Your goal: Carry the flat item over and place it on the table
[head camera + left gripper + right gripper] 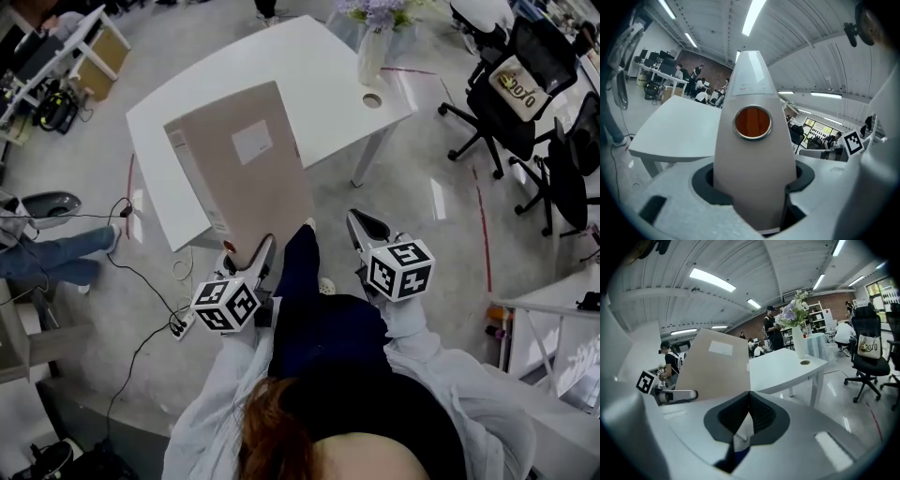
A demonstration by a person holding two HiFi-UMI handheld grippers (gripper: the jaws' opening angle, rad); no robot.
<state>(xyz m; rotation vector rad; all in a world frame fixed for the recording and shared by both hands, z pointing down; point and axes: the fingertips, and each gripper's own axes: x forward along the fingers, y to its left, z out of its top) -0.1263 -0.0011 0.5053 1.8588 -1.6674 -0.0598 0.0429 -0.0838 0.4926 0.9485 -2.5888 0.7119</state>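
A flat beige binder (239, 169) with a white label stands tilted in the air in front of the white table (319, 56). My left gripper (248, 265) is shut on the lower end of its spine. In the left gripper view the spine (752, 154) rises between the jaws, with a metal-ringed finger hole above the grip. My right gripper (361, 228) hangs to the right of the binder, its jaws together with nothing in them. In the right gripper view the binder (717, 366) stands to the left and the table (787, 364) lies ahead.
A white vase of flowers (372, 52) and a round cable hole (372, 99) are at the table's right end. Black office chairs (525, 94) stand to the right. Cables and a power strip (183, 323) lie on the floor at left. People stand in the background.
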